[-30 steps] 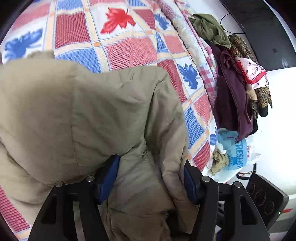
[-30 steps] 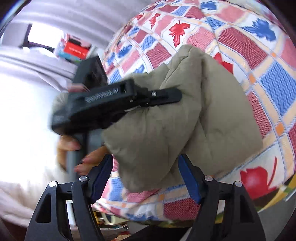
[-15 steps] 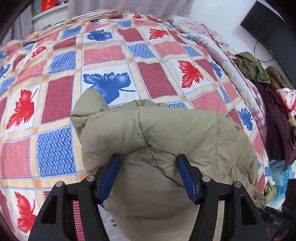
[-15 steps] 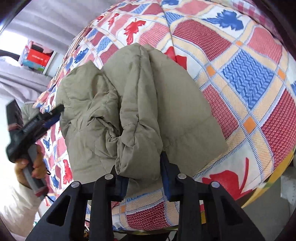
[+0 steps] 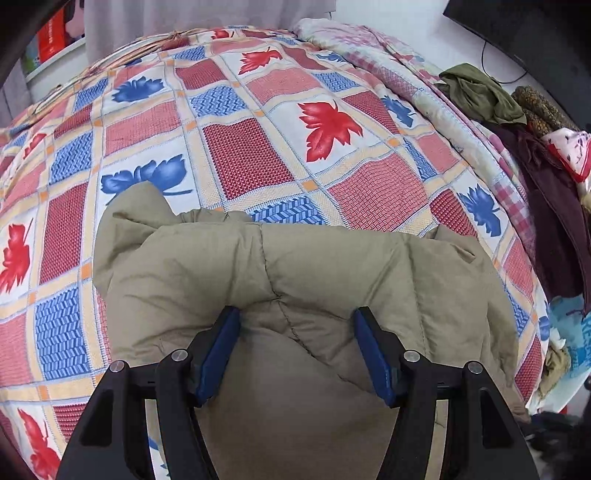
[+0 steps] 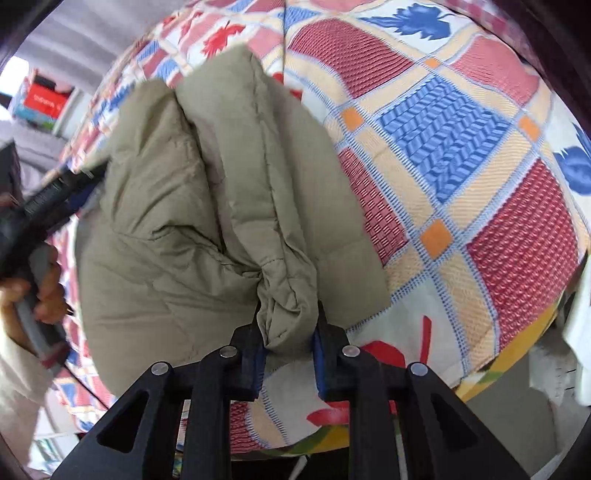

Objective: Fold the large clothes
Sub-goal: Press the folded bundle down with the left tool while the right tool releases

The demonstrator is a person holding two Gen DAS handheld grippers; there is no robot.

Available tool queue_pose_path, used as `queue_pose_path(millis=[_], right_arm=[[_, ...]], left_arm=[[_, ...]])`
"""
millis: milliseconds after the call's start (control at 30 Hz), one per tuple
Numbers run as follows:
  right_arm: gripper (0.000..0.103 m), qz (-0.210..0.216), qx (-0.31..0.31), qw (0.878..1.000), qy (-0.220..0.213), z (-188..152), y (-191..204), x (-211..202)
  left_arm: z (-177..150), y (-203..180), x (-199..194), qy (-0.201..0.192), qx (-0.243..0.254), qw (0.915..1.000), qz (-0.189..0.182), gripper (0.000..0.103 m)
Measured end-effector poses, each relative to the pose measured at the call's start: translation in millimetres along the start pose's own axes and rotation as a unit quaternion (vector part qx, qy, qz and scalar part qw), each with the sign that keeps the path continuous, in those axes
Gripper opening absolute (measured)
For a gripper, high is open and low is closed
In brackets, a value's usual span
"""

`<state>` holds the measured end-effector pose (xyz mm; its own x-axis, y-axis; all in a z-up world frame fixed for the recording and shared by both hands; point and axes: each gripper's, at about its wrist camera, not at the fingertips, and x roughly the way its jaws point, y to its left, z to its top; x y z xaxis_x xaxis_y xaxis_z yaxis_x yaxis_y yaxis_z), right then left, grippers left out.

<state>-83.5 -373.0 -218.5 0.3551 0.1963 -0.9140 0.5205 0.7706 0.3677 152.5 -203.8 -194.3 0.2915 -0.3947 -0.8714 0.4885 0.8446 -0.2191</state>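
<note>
My right claw [image 6: 288, 354] is pinching a bunched fold of the khaki padded jacket [image 6: 207, 206]; its blue pads [image 6: 258, 363] press in on the gathered cloth from both sides at the jacket's near edge. From that pinch the jacket runs away from me in thick puffy folds, with a deep crease down its middle, and lies across the bed's patchwork quilt [image 6: 461, 166].

My left claw [image 5: 295, 350] stands spread, its blue pads [image 5: 218, 354] wide apart with the jacket [image 5: 295, 266] bulging up between them. The cloth touches or nearly touches the pads, but I see no squeeze on it, so I read this claw as open around the jacket and not gripping. In the right wrist view the left claw [image 6: 55, 192] shows at the far left edge of the jacket, blurred, held in a hand [image 6: 33, 295] with a pale sleeve.

The jacket sits as a folded heap near the front of the bed, toward the edge nearest me. The quilt [image 5: 258, 147] beyond it shows red and blue leaf squares. Along the right side of the bed, well apart from the jacket, lies a pile of other clothes [image 5: 517, 122]: an olive piece, a dark maroon one, and a patterned scarf. A dark screen [image 5: 535, 29] hangs on the wall behind that pile.
</note>
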Motion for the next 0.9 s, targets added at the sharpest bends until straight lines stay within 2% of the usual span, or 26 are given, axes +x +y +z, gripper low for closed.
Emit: queue_pose_path(millis=[100, 167, 233, 333, 367, 433, 500, 533, 600, 633, 667, 733, 800, 900], right_arm=[[0.037, 0.044, 0.002, 0.997, -0.062, 6, -3, -43], [0.057, 0.071, -0.004, 0.993, -0.091, 16, -1, -65], [0.062, 0.111, -0.013, 0.99, -0.089, 36, 6, -71], [0.063, 0.168, -0.012, 0.984, -0.054, 74, 18, -48], [0.063, 0.164, -0.009, 0.985, -0.048, 88, 21, -37], [0.063, 0.114, 0.003, 0.99, -0.079, 109, 23, -30], [0.063, 0.108, 0.015, 0.989, -0.095, 119, 25, -26], [0.065, 0.107, 0.019, 0.99, -0.09, 125, 25, -21], [0.066, 0.117, 0.028, 0.992, -0.049, 136, 22, 1], [0.059, 0.125, 0.035, 0.991, -0.025, 140, 20, 13], [0.016, 0.134, 0.038, 0.99, -0.005, 143, 21, 24], [0.01, 0.118, 0.021, 0.993, -0.005, 146, 28, 29], [0.009, 0.096, -0.029, 0.994, -0.036, 150, 42, 18], [0.009, 0.027, -0.09, 0.994, -0.048, 155, 48, 23]], left_arm=[[-2, 3, 0, 0.001, -0.002, 1.0, -0.004, 0.065], [-2, 3, 0, 0.0, -0.001, 1.0, -0.002, 0.065], [-1, 2, 0, -0.001, -0.002, 1.0, 0.0, 0.065], [-1, 4, -1, 0.0, -0.006, 1.0, 0.0, 0.065], [-2, 5, -2, 0.0, -0.006, 1.0, -0.001, 0.065], [-3, 7, -2, -0.002, -0.004, 1.0, -0.003, 0.065], [-3, 7, -2, -0.004, -0.004, 1.0, -0.004, 0.065], [-3, 6, -2, -0.003, -0.005, 1.0, -0.003, 0.065], [-3, 5, -2, -0.004, -0.008, 1.0, 0.002, 0.065], [-2, 4, -3, -0.002, -0.011, 0.9999, 0.002, 0.065], [-1, 3, -5, -0.001, -0.013, 0.9999, -0.002, 0.065], [2, -2, -5, -0.001, -0.013, 0.9999, -0.01, 0.065], [6, -9, 0, -0.001, -0.011, 0.9999, -0.012, 0.065], [8, -23, 10, 0.002, 0.0, 0.9999, -0.013, 0.065]])
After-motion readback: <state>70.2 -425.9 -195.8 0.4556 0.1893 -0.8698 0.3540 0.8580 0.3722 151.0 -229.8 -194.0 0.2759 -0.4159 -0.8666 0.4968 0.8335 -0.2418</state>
